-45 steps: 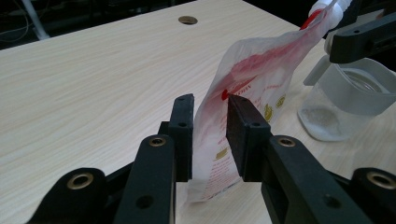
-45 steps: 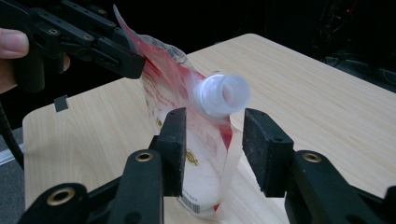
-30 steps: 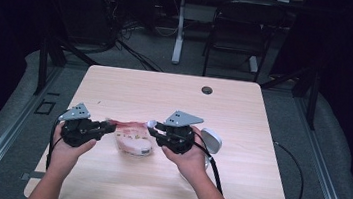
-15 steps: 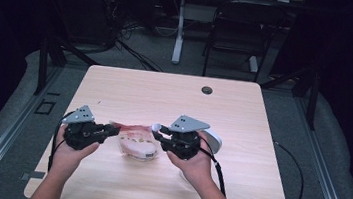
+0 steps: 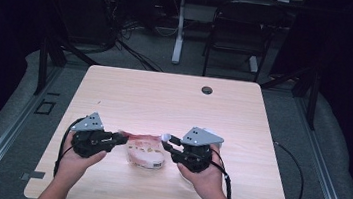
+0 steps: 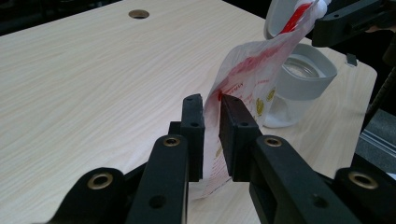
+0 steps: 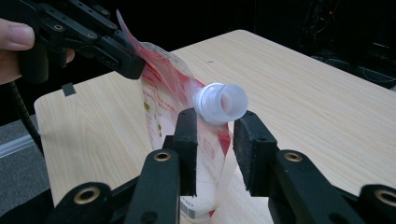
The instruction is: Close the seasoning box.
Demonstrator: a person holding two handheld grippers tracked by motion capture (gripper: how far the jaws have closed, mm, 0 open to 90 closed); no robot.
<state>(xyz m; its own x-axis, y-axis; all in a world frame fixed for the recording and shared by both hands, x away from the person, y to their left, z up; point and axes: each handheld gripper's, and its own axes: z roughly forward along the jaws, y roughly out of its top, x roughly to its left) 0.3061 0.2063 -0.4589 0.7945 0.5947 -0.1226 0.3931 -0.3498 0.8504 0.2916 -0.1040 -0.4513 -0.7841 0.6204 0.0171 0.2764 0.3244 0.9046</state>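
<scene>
A soft white pouch (image 5: 144, 151) with red print and a white screw spout (image 5: 165, 137) hangs between the two grippers, low over the near part of the wooden table (image 5: 164, 98). My left gripper (image 5: 122, 138) is shut on the pouch's flat edge; in the left gripper view its jaws (image 6: 211, 105) pinch the film of the pouch (image 6: 247, 79). My right gripper (image 5: 167, 141) comes from the right. In the right gripper view its jaws (image 7: 217, 123) grip the pouch's neck just under the white spout (image 7: 222, 102).
A grey-white round container (image 6: 303, 74) stands on the table behind the pouch, near the right hand. A dark cable hole (image 5: 207, 90) sits at the table's far side. A chair (image 5: 231, 40) and table legs stand beyond the far edge.
Both hands have shifted toward the near edge and slightly right, carrying the pouch along. The right hand now covers the white container.
</scene>
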